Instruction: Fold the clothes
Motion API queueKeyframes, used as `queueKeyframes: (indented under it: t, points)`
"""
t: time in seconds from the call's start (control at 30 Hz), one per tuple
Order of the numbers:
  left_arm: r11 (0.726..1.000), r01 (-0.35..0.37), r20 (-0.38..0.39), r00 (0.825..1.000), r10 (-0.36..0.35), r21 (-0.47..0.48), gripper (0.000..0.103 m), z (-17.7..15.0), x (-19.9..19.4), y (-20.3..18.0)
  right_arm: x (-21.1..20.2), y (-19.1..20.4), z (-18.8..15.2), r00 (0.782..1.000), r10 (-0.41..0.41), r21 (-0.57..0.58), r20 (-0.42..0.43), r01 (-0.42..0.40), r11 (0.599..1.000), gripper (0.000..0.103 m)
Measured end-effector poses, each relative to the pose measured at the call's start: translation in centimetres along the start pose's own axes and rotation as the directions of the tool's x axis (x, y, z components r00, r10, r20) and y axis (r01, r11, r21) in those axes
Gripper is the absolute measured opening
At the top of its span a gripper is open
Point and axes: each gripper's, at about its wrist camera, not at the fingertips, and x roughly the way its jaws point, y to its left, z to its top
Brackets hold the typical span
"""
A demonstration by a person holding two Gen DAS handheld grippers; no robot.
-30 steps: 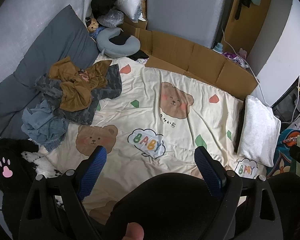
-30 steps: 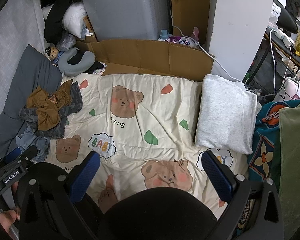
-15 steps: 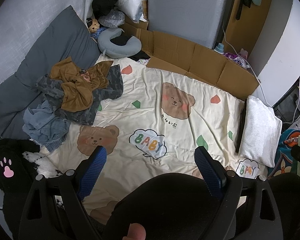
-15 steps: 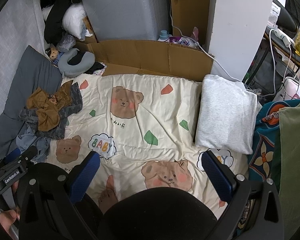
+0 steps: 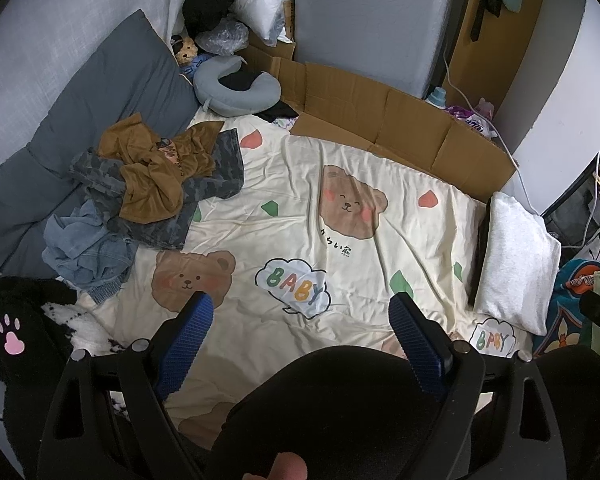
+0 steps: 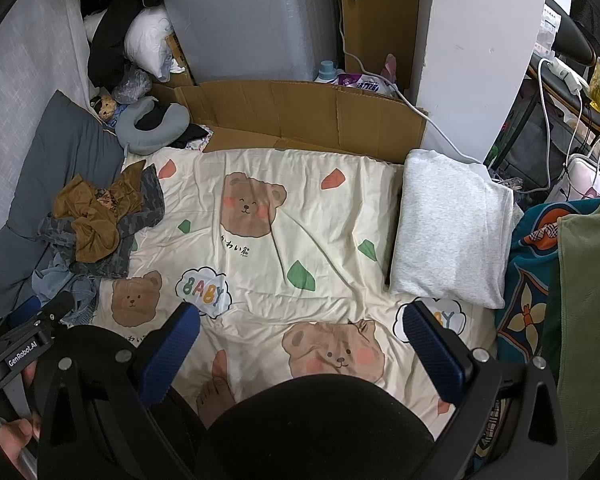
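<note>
Both the left gripper and right gripper gape wide, holding nothing. Left of the bear blanket lies a crumpled clothes pile; a folded grey garment sits at its right edge

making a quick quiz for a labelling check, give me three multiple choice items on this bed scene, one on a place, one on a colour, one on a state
1. Where does the pile of unfolded clothes lie?
A. left side of the bed sheet
B. on the cardboard
C. on the grey folded garment

2. What colour is the top piece of the pile?
A. red
B. brown
C. white

3. How do the left gripper and right gripper stand?
A. both shut on cloth
B. one holds a shirt
C. both open, empty

Key: 1 A, pile sits by the grey cushion; 2 B, brown top lies uppermost; 3 C, nothing between the fingers.
</note>
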Motion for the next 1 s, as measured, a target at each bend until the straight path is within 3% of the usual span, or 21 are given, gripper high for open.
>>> queueKeyframes:
  t: [1.0]
  points:
    - [0.998,0.038,0.016,0.999,-0.039,0.045,0.09,0.14,-0.32,-0.37,-0.25,-0.37,0.13,0.999,0.031,0.015,0.009,-0.031,0.999,0.102]
